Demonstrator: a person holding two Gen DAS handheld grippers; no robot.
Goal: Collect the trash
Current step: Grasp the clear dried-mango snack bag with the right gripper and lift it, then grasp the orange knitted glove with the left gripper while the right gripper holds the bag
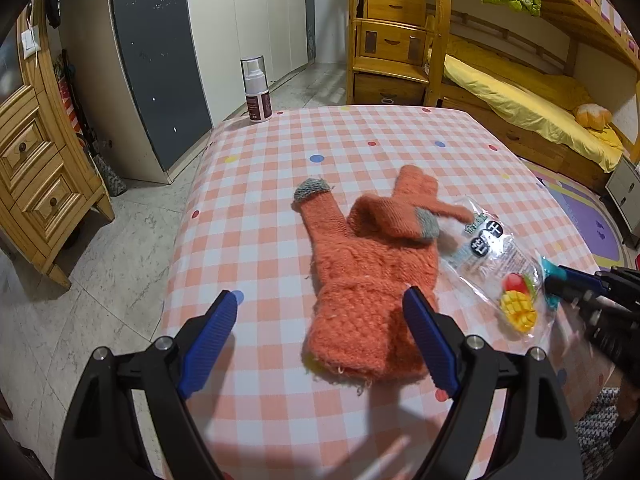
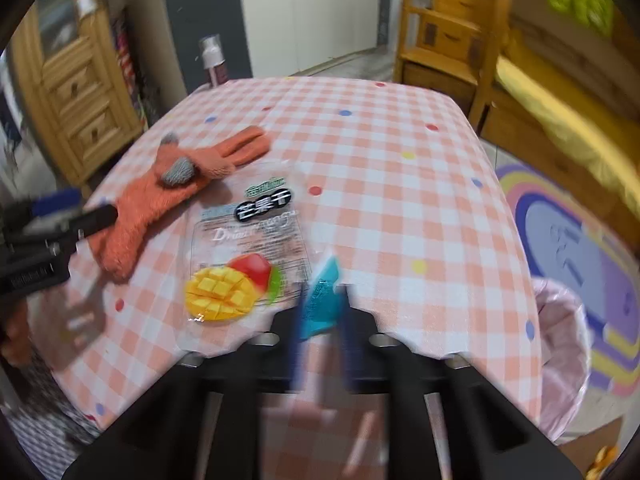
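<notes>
The left gripper (image 1: pixel 320 316) is being held with its 2 blue-padded fingers (image 1: pixel 210 336) spread wide, nothing between them, above the checked tablecloth (image 1: pixel 360 136). An orange knitted glove (image 1: pixel 368 280) is lying flat on the cloth just ahead of that gripper, its cuff reaching in between the spread fingers and its grey-tipped digits pointing away.

The right gripper (image 2: pixel 320 320) is being kept pressed together on a small teal wrapper (image 2: pixel 322 300), which is being pinched between the 2 fingers (this view is motion-blurred, so finer detail cannot be told). A clear dried-mango packet (image 2: pixel 248 248), printed with a cut mango, is lying on the cloth just left of the pinched wrapper and touching the glove's edge; in the left wrist view the same packet (image 1: pixel 496 264) is seen lying between the glove and the right gripper's tips (image 1: pixel 556 280).

A bin lined with a pink bag (image 2: pixel 564 360) is standing on the floor beside the table's right edge. A spray bottle (image 1: pixel 256 88) is standing upright at the table's far left corner.
</notes>
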